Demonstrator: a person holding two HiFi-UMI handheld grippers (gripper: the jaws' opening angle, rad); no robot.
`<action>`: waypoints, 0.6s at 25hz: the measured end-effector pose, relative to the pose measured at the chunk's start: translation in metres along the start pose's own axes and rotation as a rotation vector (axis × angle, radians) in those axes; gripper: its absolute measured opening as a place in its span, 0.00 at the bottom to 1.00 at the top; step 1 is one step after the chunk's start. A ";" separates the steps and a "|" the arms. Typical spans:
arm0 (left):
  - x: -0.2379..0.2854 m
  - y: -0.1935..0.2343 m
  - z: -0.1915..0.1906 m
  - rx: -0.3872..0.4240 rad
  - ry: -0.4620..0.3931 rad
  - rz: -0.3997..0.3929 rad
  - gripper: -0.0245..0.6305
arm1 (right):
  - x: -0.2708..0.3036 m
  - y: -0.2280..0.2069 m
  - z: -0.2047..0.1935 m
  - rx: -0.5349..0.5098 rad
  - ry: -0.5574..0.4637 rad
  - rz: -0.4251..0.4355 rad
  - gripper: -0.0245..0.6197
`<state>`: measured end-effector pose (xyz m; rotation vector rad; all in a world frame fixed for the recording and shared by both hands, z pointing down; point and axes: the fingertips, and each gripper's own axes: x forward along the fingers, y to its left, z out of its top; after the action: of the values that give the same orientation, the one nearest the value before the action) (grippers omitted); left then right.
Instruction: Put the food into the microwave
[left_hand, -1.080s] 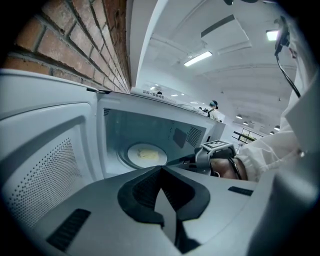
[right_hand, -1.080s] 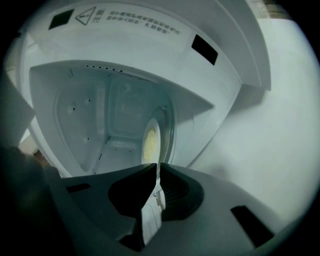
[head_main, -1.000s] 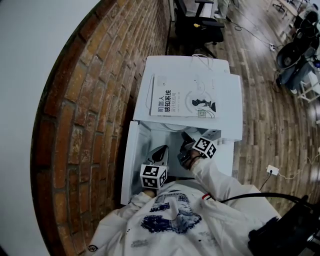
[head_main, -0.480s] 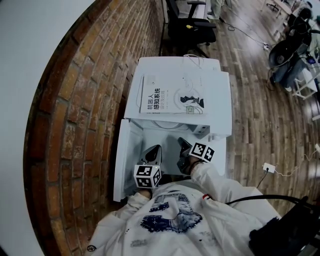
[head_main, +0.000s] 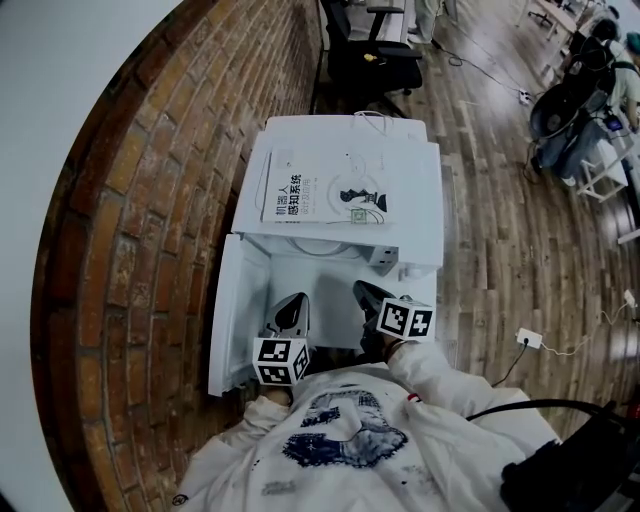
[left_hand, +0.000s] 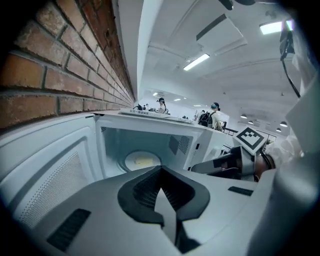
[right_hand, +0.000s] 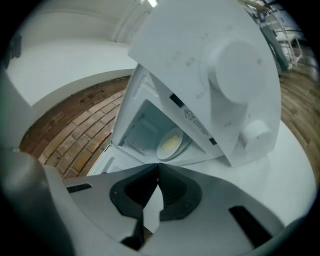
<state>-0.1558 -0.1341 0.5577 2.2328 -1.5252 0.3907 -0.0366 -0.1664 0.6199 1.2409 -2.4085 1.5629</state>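
Microwave (head_main: 400, 180) fills the middle of the head view, white, with a book (head_main: 325, 195) lying flat on its top and a brick wall (head_main: 150, 200) along its left side. Its door (head_main: 232, 310) is swung open to the left. The left gripper (head_main: 290, 306) and the right gripper (head_main: 362, 293) are both held in front of the open cavity, outside it, the left one nearer the door and the right one nearer the control side. From this height the food cannot be made out.

In the left gripper view the fingers are clenched tip to tip with nothing between them. Beyond them, on the floor of the microwave's cavity, lies a round white plate (left_hand: 129, 161) carrying the food (left_hand: 142, 160), a flat pale yellow patch. The food is well apart from the fingers, deep in the cavity and a little left of their line. The right gripper shows to the right of the cavity opening.

In the right gripper view the fingers are also pressed together and empty. The food (right_hand: 171, 142) shows as a pale yellow disc on its plate inside the cavity, just above the fingertips in the picture but well apart from them. Two round knobs (right_hand: 235, 75) sit on the microwave's front panel, right of the cavity.
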 end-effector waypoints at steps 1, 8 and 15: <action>-0.002 -0.001 0.003 -0.002 -0.008 0.006 0.05 | -0.006 0.004 0.003 -0.052 0.001 0.004 0.06; -0.013 -0.019 0.027 0.051 -0.049 0.035 0.05 | -0.043 0.042 0.021 -0.419 -0.018 0.030 0.06; -0.024 -0.043 0.054 0.065 -0.086 0.029 0.05 | -0.074 0.087 0.045 -0.626 -0.073 0.106 0.06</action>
<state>-0.1248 -0.1264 0.4919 2.3070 -1.6119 0.3613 -0.0222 -0.1397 0.5007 1.0571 -2.7167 0.6709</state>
